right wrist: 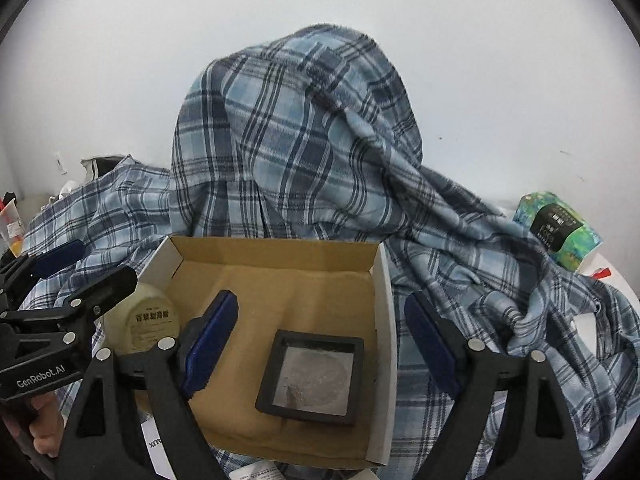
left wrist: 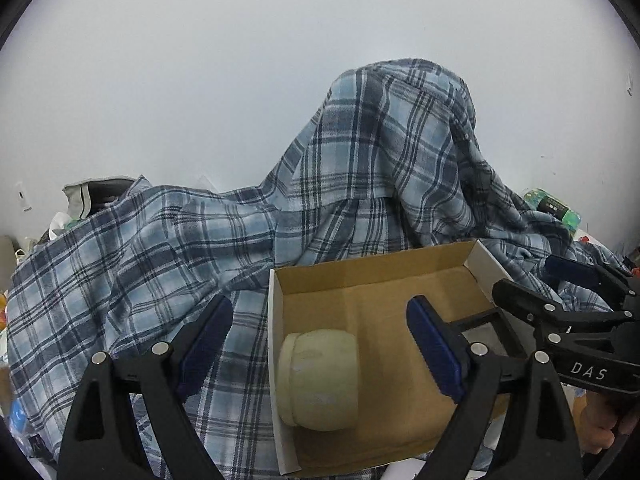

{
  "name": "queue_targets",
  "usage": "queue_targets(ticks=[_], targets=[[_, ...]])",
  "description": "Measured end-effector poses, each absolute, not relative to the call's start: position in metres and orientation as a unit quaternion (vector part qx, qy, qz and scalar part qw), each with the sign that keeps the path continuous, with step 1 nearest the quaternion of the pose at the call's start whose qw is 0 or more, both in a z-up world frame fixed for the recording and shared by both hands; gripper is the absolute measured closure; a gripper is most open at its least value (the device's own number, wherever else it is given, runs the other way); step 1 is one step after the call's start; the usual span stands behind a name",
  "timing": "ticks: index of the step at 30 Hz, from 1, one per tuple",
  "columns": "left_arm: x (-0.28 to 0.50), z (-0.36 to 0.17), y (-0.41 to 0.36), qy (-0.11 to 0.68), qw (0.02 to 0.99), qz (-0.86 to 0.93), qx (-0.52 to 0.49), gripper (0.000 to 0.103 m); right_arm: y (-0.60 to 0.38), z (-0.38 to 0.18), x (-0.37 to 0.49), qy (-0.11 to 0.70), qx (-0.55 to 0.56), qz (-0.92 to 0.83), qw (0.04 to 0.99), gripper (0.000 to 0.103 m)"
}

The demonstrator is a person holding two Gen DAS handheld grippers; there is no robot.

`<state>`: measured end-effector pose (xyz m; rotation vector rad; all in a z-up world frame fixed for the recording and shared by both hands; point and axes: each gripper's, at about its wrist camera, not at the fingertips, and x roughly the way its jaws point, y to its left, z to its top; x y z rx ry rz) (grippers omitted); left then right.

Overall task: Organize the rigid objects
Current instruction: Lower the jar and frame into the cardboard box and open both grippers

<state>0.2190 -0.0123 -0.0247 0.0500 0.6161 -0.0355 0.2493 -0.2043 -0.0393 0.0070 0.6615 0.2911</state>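
**Left-wrist view: jar lies between spread pads, inside the box**

Left-wrist view shows the left claw (left wrist: 320, 344) spread wide, pinching nothing. The cream, round, matte plastic jar (left wrist: 318, 378) lies on its side at 6 o'clock from the claw's centre, its long axis running roughly 9 to 3 o'clock, resting against the left wall of the shallow brown cardboard box with white outer walls (left wrist: 276, 320). The left claw is the nearer one, by my judgement.

Right-wrist view shows the right claw (right wrist: 322, 340) also spread and empty. The black square plastic case with a clear window (right wrist: 310, 376) lies flat on the box floor at 6 o'clock from it. A soft blue plaid flannel cloth (right wrist: 296, 132) drapes over whatever carries the box.
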Motion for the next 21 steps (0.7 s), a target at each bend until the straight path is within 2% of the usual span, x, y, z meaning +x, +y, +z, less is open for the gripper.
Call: queue_targets(ticks=[6, 12, 21], targets=[[0.205, 0.005, -0.008, 0.278, 0.96, -0.019, 0.012, 0.013, -0.211, -0.016, 0.236, 0.298, 0.006, 0.135, 0.945, 0.018], [0.163, 0.05, -0.01, 0.214, 0.976, -0.009, 0.036, 0.013, -0.216, 0.015, 0.205, 0.26, 0.002, 0.134, 0.956, 0.018], [0.096, 0.062, -0.008, 0.185, 0.982, -0.015, 0.034, 0.013, -0.224, 0.041, 0.139, 0.207, 0.008, 0.137, 0.969, 0.014]])
